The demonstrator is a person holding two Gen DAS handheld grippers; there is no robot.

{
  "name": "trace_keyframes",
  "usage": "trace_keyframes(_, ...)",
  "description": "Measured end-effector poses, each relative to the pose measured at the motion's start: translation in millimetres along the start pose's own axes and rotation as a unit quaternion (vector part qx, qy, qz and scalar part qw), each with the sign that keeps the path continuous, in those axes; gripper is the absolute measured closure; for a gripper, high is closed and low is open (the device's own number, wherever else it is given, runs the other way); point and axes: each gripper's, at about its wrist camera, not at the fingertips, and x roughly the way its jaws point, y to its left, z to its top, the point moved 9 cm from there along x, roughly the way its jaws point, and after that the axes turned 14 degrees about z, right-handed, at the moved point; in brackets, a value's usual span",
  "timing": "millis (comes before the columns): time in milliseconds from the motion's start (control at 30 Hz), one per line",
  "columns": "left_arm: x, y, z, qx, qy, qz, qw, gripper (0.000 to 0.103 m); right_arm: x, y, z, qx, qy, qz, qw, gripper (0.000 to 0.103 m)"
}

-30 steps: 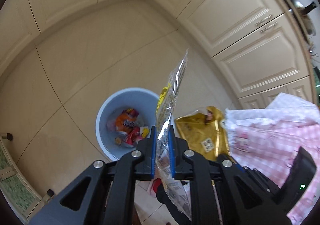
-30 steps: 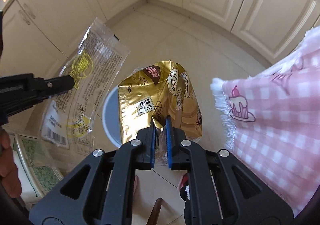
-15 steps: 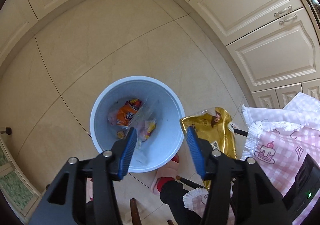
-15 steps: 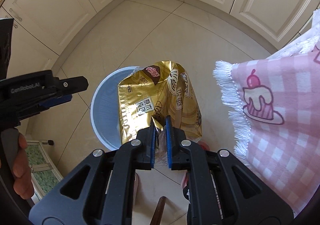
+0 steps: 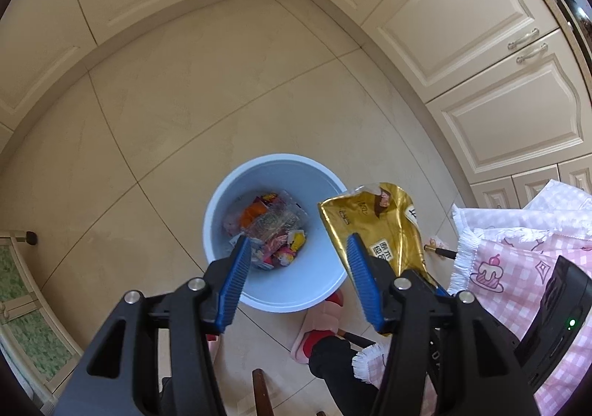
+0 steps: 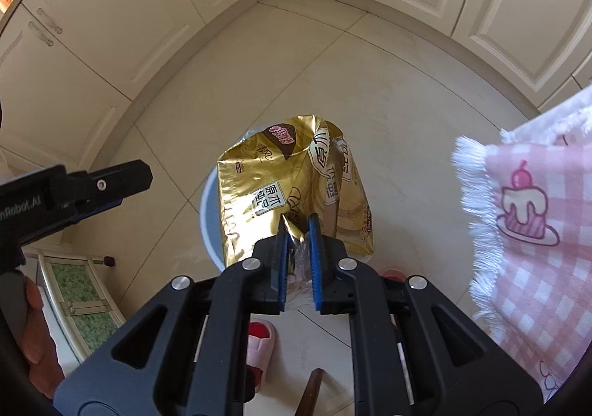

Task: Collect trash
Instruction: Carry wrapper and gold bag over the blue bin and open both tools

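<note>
The left tool points down with its blue pads spread wide and nothing between them; its jaws have just been opening. Straight below it stands a pale blue bin on the tiled floor, holding a clear wrapper on top of orange, red and yellow packets. Only this view looks into the bin.

The right tool pinches the crumpled bottom of a gold foil bag, which stands up ahead of its pads, over the bin. The right view shows the bag's face: Chinese characters in white label patches and a brown diamond logo with pink lettering. It also shows "nRobot.AI" printed on the left tool's black body, off to the left. A pink checked cloth with a cake drawing hangs to the right.
</note>
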Motion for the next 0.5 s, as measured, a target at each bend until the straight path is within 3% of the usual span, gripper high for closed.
trace_keyframes(233,-26.3,15.8,4.7,-0.013,-0.021,0.001,0.9997,0.050,-8.6,23.2,16.0,-0.018,-0.016,0.003,1.000,0.090)
trace_keyframes(400,-45.9,19.4,3.7,-0.016,-0.035,-0.007,0.9993,0.050,-24.7,38.6,23.7,-0.025,-0.033,0.005,0.999,0.073)
trace_keyframes(500,-62.0,22.6,2.5,-0.015,-0.045,-0.011,0.9988,0.050,-37.3,44.8,23.2,-0.028,-0.041,0.004,0.999,0.072)
